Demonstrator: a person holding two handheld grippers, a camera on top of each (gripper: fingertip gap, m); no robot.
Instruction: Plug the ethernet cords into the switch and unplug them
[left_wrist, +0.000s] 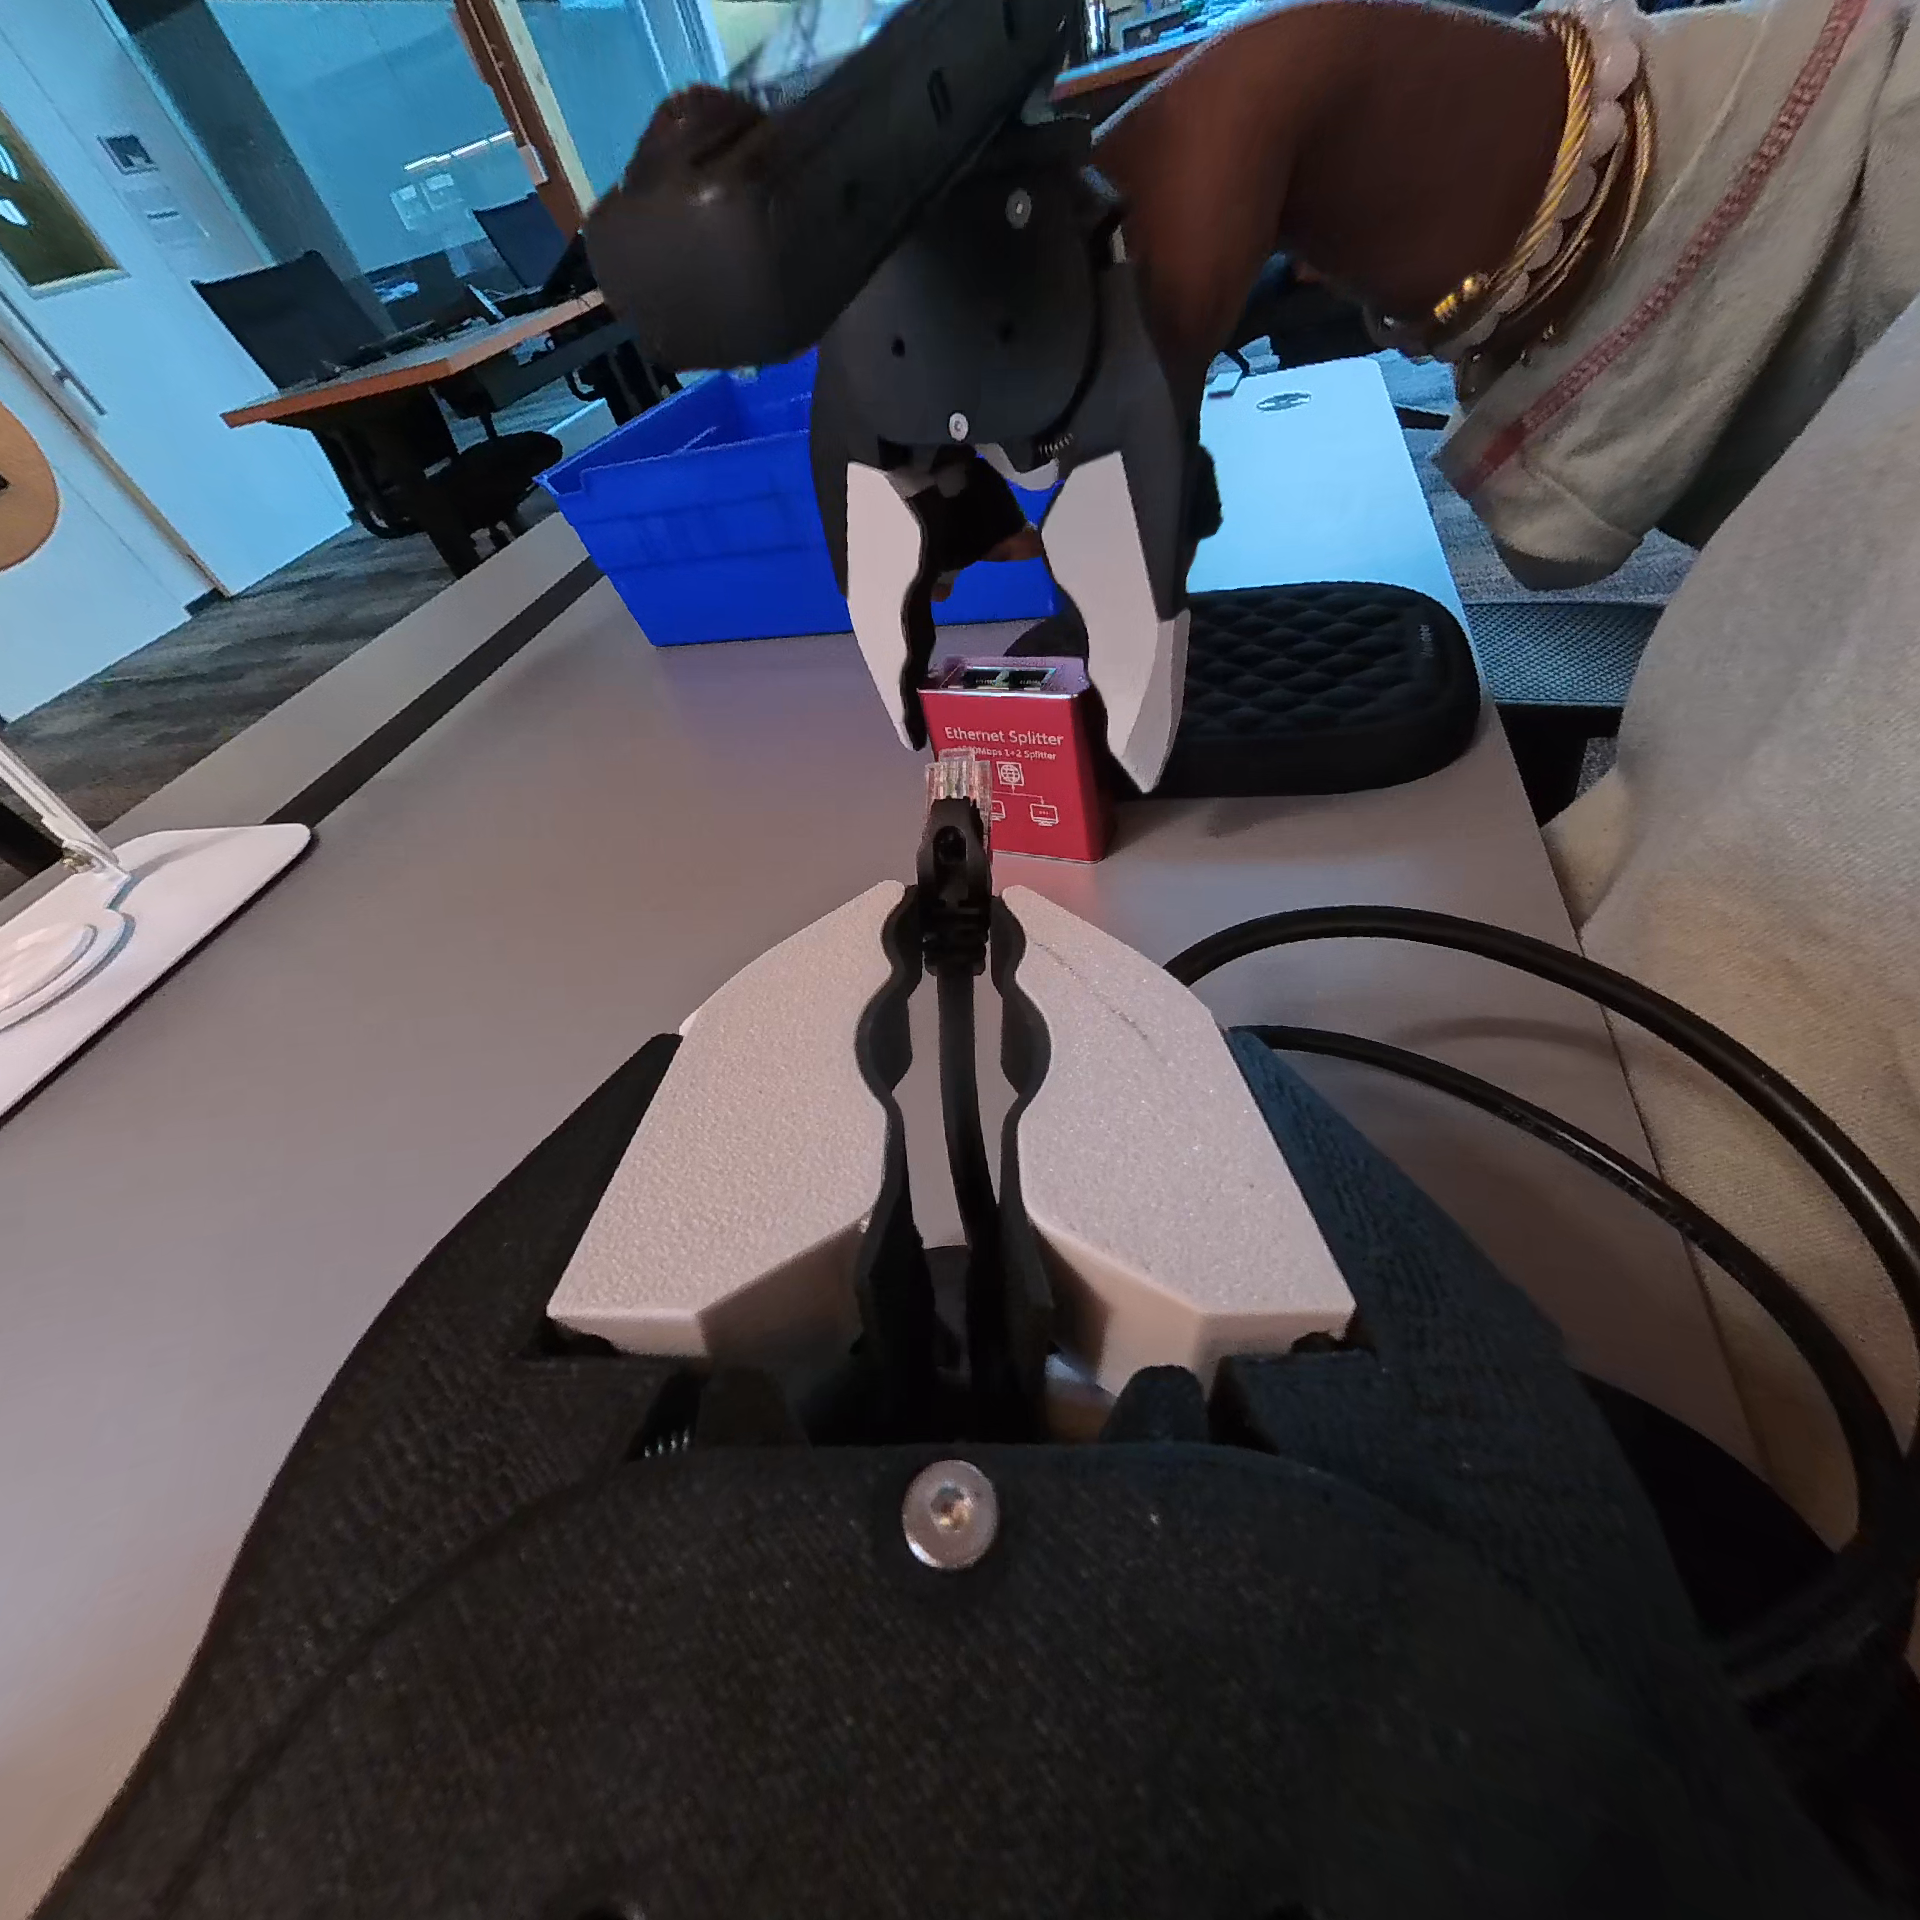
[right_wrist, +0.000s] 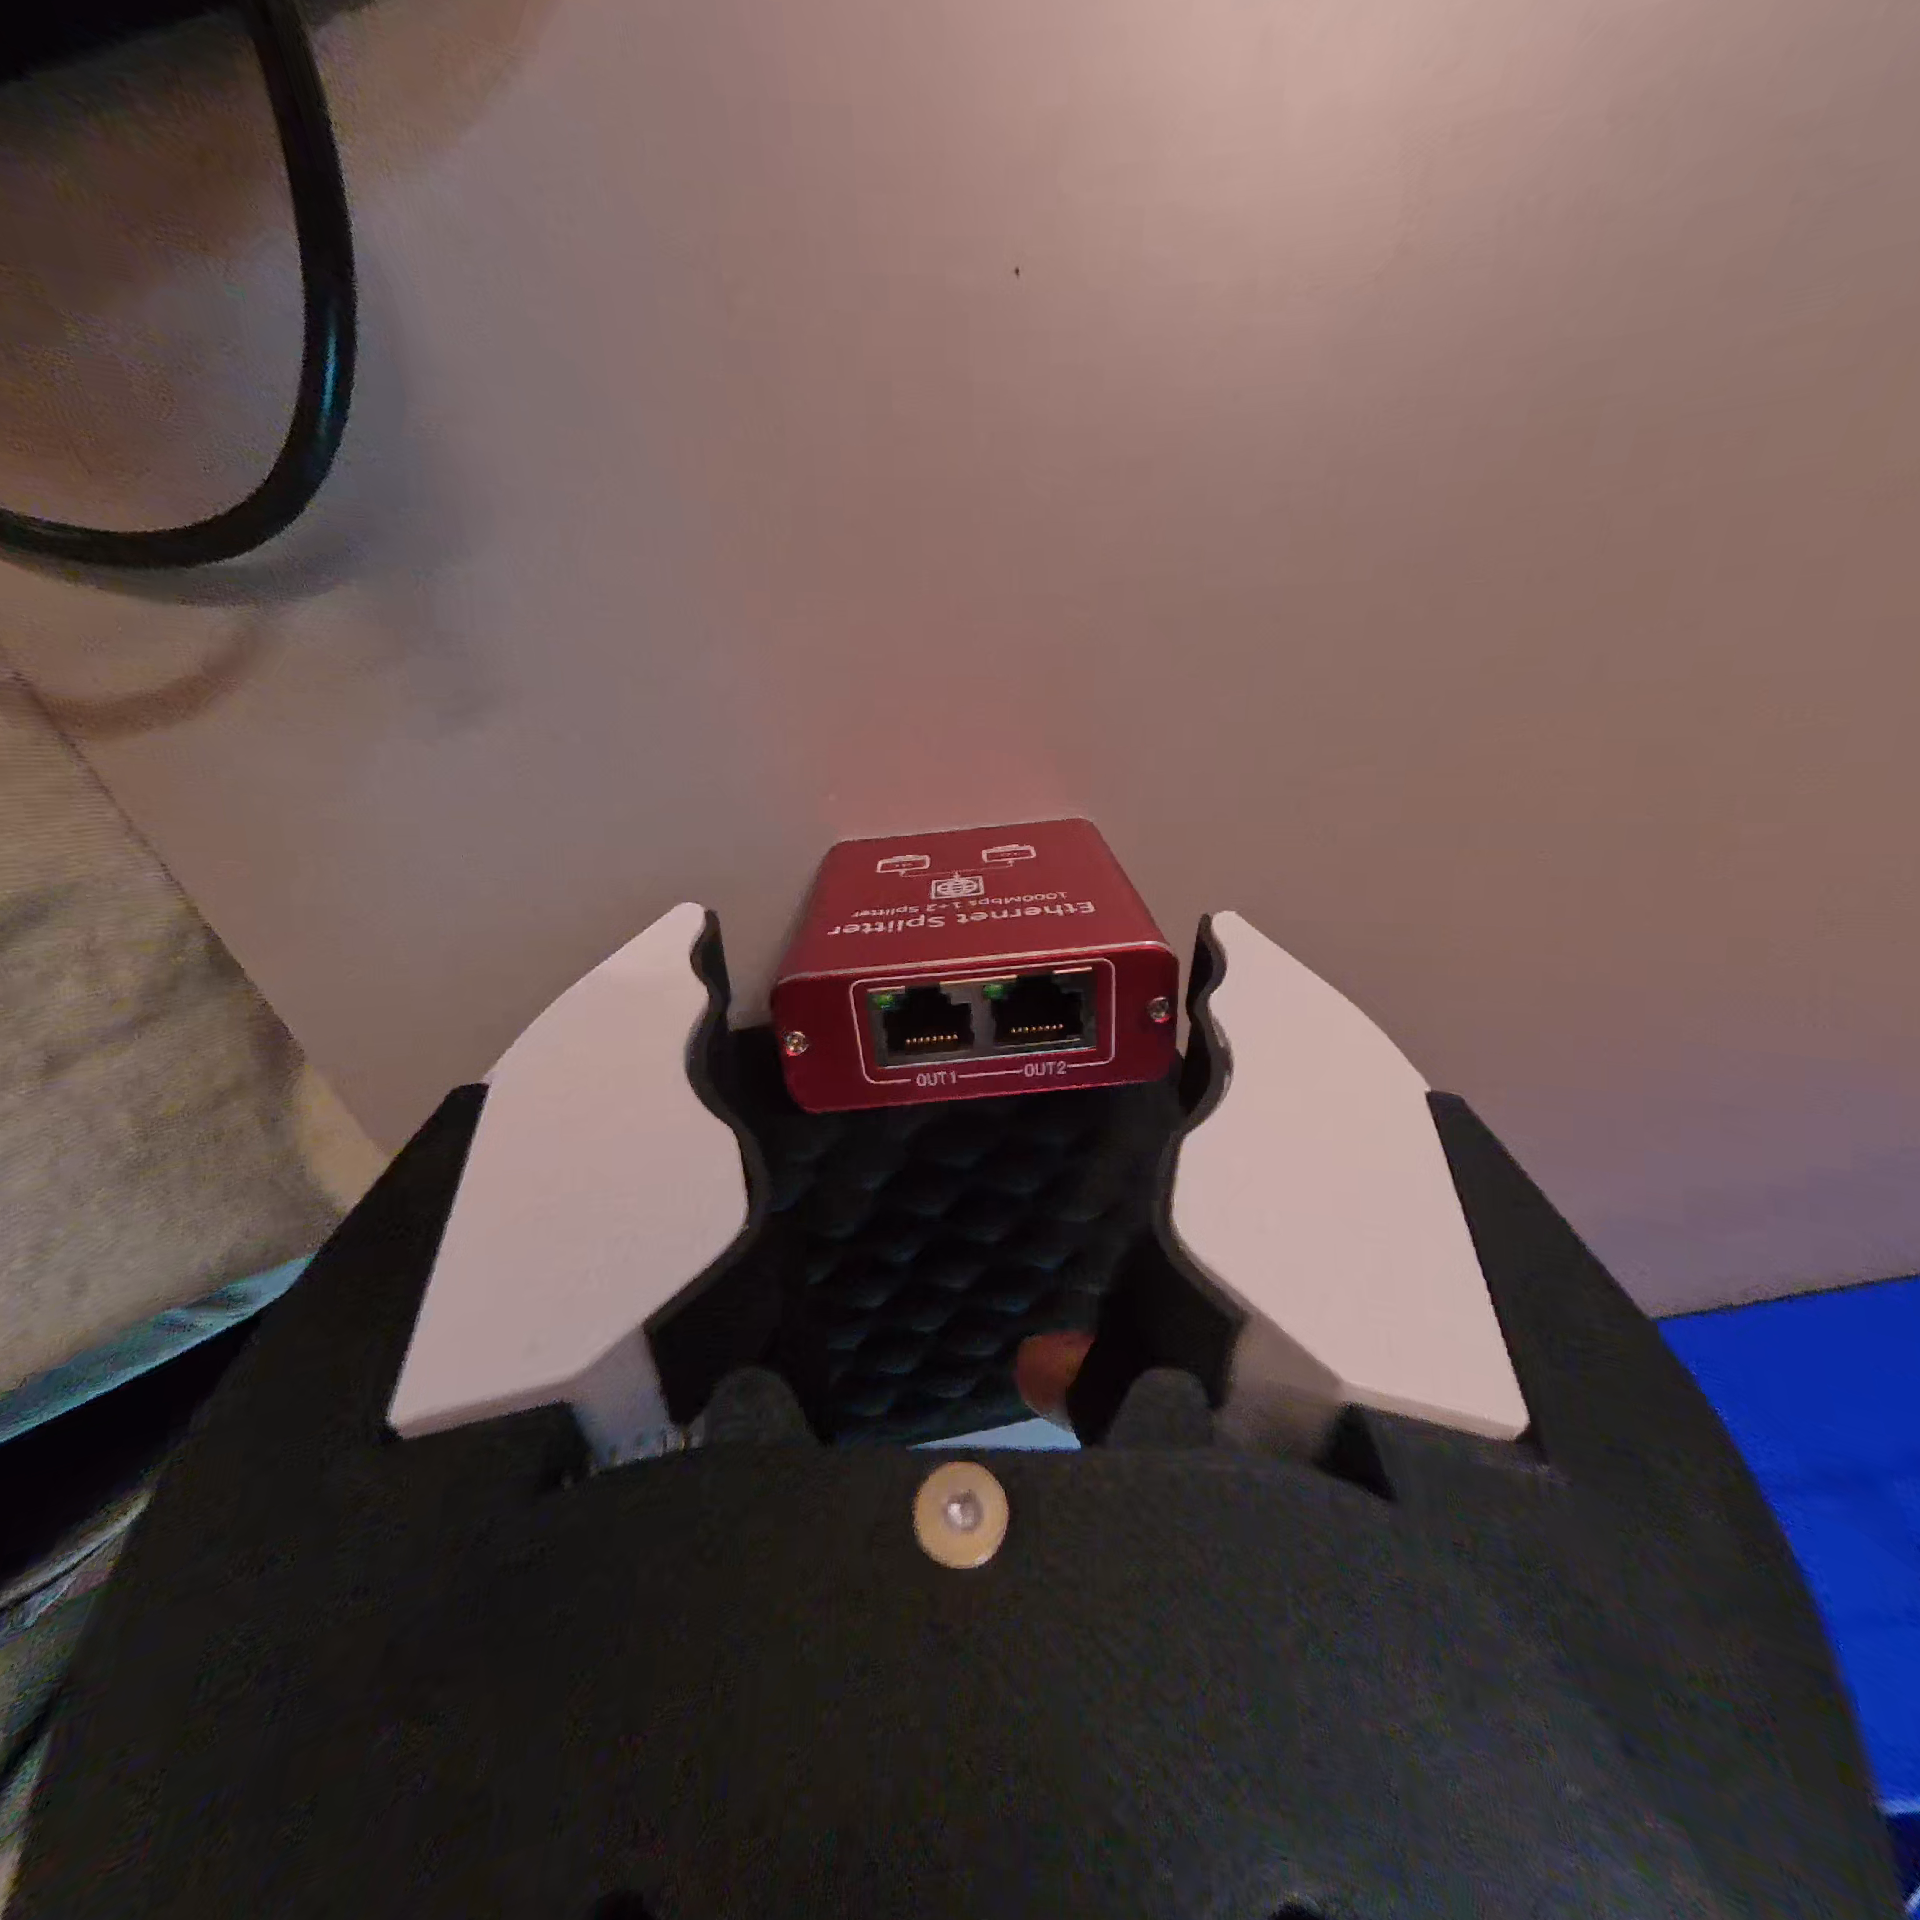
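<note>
While the left gripper (left_wrist: 951, 914) pinches the black ethernet cord (left_wrist: 961, 1049) just behind its clear plug (left_wrist: 958, 779), that plug points at the red switch (left_wrist: 1023, 774) standing on the grey table (left_wrist: 416, 987) just beyond. Farther off, the right gripper (right_wrist: 956, 987) hangs spread wide around the switch, its fingers (left_wrist: 888, 603) on either side, gripping nothing, with two vacant ports (right_wrist: 982, 1016) facing it.

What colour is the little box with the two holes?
The box is red, seen best in the right wrist view.

The left wrist view looks low along the grey desk (left_wrist: 520, 883), the right wrist view steeply down, both sharing the small red metal switch box (left_wrist: 1023, 774) close up.
</note>
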